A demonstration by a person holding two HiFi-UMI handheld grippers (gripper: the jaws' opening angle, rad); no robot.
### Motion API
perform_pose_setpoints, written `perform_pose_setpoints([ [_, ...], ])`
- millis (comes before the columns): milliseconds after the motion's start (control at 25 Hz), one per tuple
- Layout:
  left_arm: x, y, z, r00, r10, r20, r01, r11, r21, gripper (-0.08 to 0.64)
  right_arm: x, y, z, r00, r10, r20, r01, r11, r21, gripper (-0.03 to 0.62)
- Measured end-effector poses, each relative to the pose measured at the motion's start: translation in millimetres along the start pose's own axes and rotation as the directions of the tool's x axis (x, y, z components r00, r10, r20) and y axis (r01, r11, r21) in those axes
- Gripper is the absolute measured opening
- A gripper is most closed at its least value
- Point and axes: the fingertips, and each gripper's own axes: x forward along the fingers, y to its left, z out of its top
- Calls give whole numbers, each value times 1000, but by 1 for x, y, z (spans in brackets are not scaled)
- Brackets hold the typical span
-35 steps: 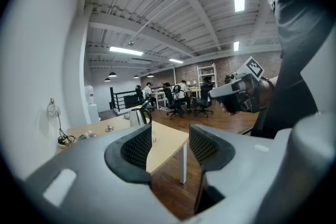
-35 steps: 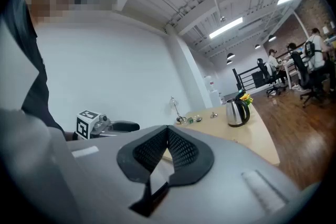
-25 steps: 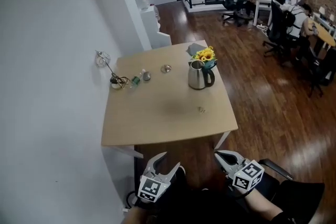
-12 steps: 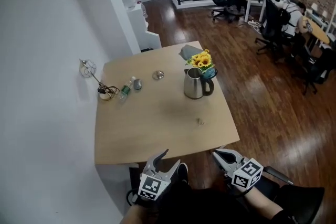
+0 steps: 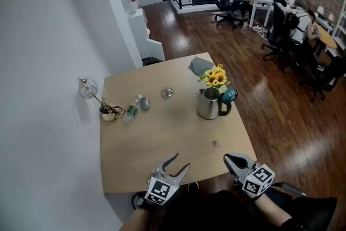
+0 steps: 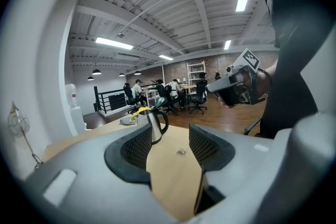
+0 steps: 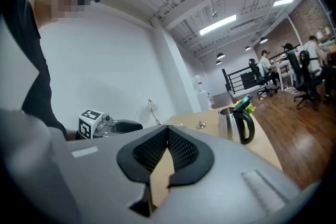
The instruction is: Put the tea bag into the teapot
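A steel teapot (image 5: pixel 210 104) with a black handle stands lidless on the right half of the wooden table (image 5: pixel 162 138). The small tea bag (image 5: pixel 217 144) lies flat on the table in front of it. My left gripper (image 5: pixel 175 165) is open and empty at the table's near edge. In the left gripper view the left gripper (image 6: pixel 169 139) frames the tea bag (image 6: pixel 182 151) and the teapot (image 6: pixel 155 124) farther off. My right gripper (image 5: pixel 233 162) hovers just off the near right corner, short of the tea bag. In the right gripper view the right gripper (image 7: pixel 167 131) is shut on nothing, with the teapot (image 7: pixel 236 124) ahead to its right.
A round lid (image 5: pixel 167 93) lies mid-table. Sunflowers (image 5: pixel 216 76) and a grey cloth (image 5: pixel 201 65) sit behind the teapot. A small bottle (image 5: pixel 131 111) and a coiled cable (image 5: pixel 109 112) lie near the white wall at left. People sit at desks (image 5: pixel 270 2) far behind.
The table has come nearer in the head view. Both grippers now reach its near edge. The left stays open, the right shut.
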Motion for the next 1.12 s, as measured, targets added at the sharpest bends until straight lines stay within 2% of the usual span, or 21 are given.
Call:
perform_pose_setpoints([
  [280,26,22,0,999,-46,0,46,999,-6,219,28,-14,7,1000,-29,-2,29,999,26,8],
  [560,44,29,2,999,-52,-6,52,998,-27,219,41,-36,13,1000,-23,-9,24,999,33,8],
  [800,89,22,-27,989,-103,-104,103,995,-2,212,42,-58,20,1000,-16,-13,16,999,31,8],
  [920,123,12,-45,973,-147,-176,151,988,8,212,38,-70,19,999,-16,-31,16,1000,22,9],
  [1120,176,-23,-83,913,-268,-307,291,956,30,216,31,-90,5,998,-14,-64,18,998,55,11],
])
